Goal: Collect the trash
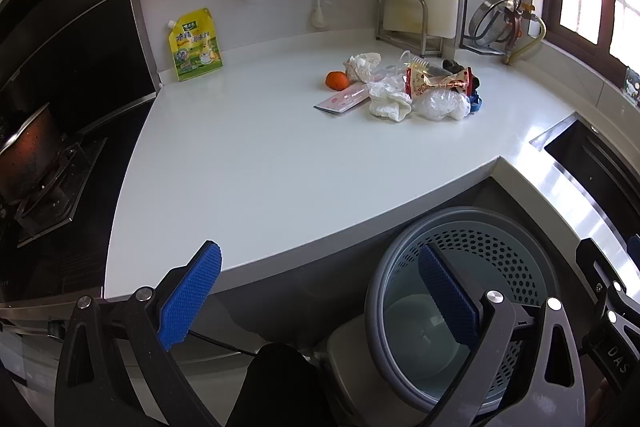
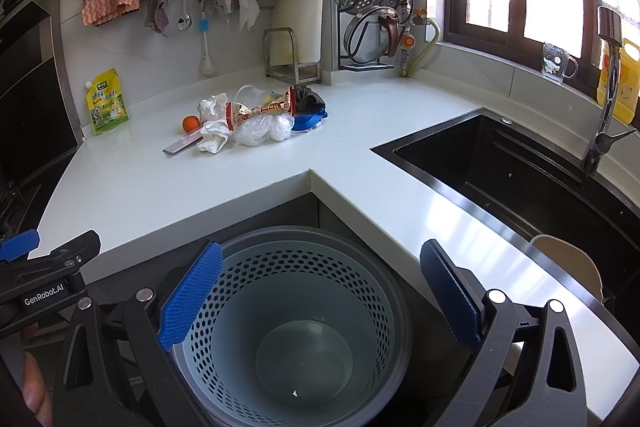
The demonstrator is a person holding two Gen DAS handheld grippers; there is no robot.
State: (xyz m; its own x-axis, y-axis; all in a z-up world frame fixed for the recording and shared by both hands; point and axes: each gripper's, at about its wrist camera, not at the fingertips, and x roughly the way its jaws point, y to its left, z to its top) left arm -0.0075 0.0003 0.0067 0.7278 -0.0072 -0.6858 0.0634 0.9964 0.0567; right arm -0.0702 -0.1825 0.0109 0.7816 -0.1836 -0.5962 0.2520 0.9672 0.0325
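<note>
Trash lies in one loose heap on the white tabletop [image 2: 120, 187], well beyond the empty perforated wastebasket [image 2: 296, 311] that stands below the tabletop's inner corner. Taking the heap as landmark: a crumpled white tissue [image 1: 390, 101] sits at its near edge, a clear plastic bag [image 1: 442, 105] just right of that, a red printed snack wrapper [image 1: 444, 79] on top, a small orange [image 1: 337, 81] at its left, and a flat pink packet [image 1: 344, 101] in front of the orange. All of it looks light and soft; I would judge the tissue easiest, pinched at a raised fold, while the bag may slip. Both the left gripper [image 1: 320, 299] and right gripper [image 2: 320, 299] hang wide apart, holding nothing, near the wastebasket.
</note>
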